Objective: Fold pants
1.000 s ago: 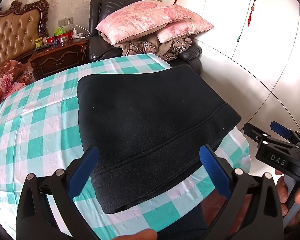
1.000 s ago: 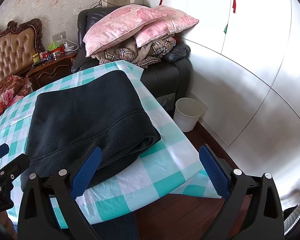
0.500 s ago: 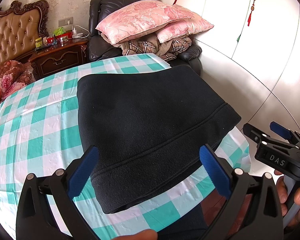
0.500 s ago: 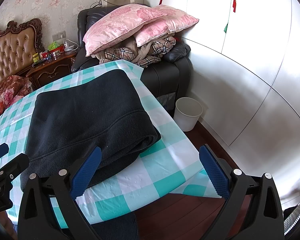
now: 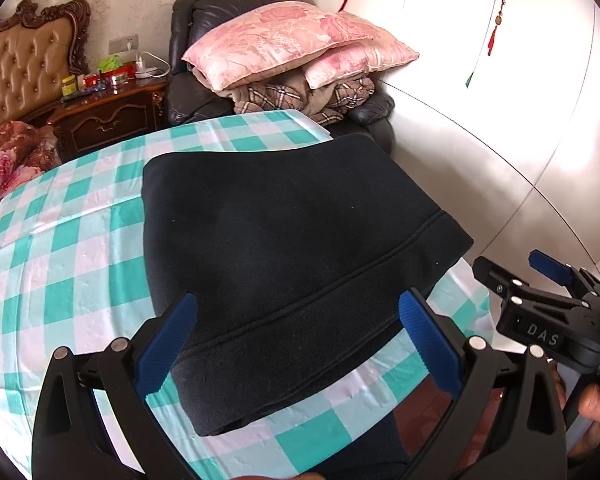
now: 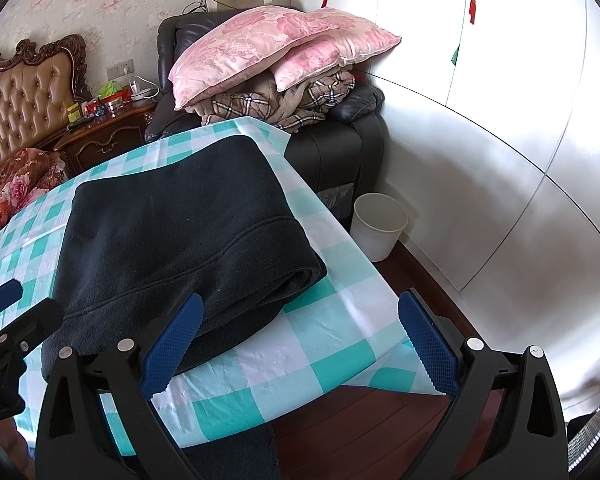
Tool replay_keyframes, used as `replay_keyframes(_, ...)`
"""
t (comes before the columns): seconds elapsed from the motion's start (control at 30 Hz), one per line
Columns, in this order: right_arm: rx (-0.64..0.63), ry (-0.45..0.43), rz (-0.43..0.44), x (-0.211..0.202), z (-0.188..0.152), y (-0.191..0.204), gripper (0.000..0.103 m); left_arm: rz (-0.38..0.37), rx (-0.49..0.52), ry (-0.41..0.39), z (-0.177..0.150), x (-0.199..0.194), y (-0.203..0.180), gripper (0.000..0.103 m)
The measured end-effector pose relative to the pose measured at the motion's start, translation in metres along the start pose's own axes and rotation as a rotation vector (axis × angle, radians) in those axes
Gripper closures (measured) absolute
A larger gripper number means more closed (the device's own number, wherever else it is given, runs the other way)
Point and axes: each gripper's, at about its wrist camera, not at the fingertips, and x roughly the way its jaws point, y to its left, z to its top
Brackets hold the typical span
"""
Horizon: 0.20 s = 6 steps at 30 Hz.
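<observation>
The black fleece pants (image 5: 284,256) lie folded into a thick rectangle on the table with the teal-and-white checked cloth (image 5: 60,264). They also show in the right wrist view (image 6: 172,240), near the table's right edge. My left gripper (image 5: 298,336) is open and empty, hovering above the near hem of the pants. My right gripper (image 6: 298,332) is open and empty, over the table's near right corner; it also shows at the right of the left wrist view (image 5: 540,280).
A black armchair (image 6: 332,144) piled with pink pillows (image 5: 292,40) and plaid blankets stands behind the table. A white bin (image 6: 378,224) sits on the wooden floor by the white wardrobe (image 6: 500,120). A nightstand (image 5: 108,116) and bed headboard (image 5: 24,64) are at far left.
</observation>
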Motion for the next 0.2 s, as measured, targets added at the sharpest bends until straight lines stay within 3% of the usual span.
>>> replay_keyframes(0.1,0.017,-0.002,0.011,0.003,0.000,-0.002,0.008,-0.027,-0.019,-0.046,0.006,-0.018,0.017,0.002)
replay_keyframes(0.2,0.052,-0.016,0.024,0.006,0.000,-0.006,0.008,0.108,-0.102,-0.164,0.005,-0.064,0.074,0.002)
